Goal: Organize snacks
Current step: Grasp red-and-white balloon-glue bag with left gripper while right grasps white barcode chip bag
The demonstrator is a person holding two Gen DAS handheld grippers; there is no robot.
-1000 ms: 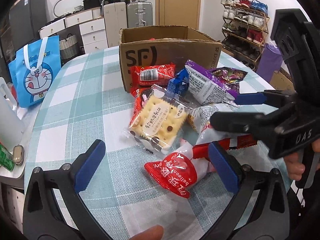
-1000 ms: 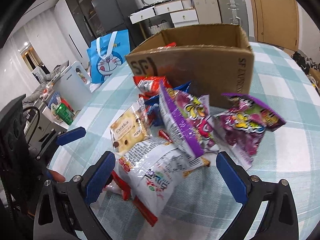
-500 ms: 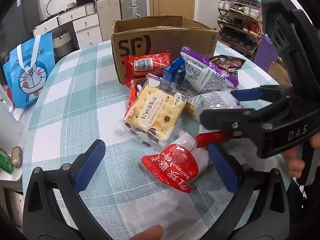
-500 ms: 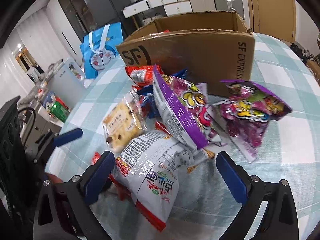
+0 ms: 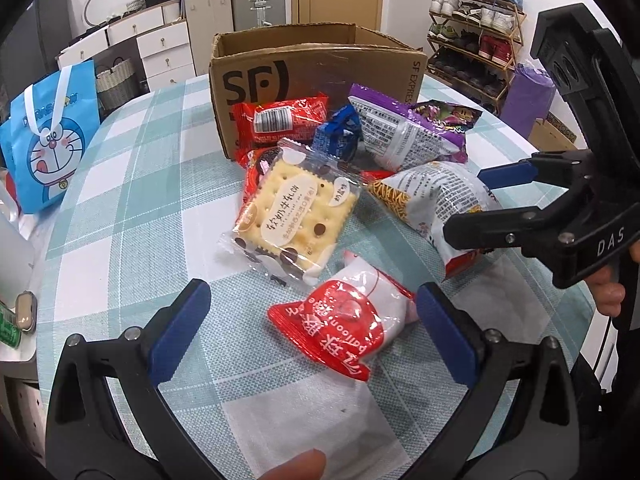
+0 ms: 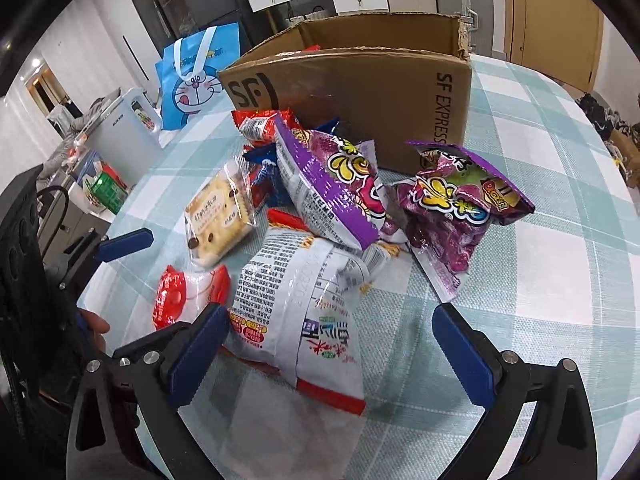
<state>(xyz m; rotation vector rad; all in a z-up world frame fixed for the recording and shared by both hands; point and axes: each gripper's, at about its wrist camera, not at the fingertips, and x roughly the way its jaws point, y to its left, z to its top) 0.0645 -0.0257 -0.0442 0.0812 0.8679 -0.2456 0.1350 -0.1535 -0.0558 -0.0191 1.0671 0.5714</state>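
A pile of snack packets lies on the checked tablecloth in front of an open SF cardboard box. My left gripper is open, its jaws on either side of a red-and-white balloon packet. My right gripper is open around a white noodle packet; it shows in the left wrist view too. Behind lie a cracker packet, two purple packets, a red packet and a blue one.
A blue Doraemon bag stands at the table's left. A white appliance and a green item sit beyond the left edge. A shoe rack, suitcases and drawers line the back wall.
Both grippers have come closer to the pile and lower. The right gripper now straddles the white noodle packet; the left still frames the balloon packet. Both stay open.
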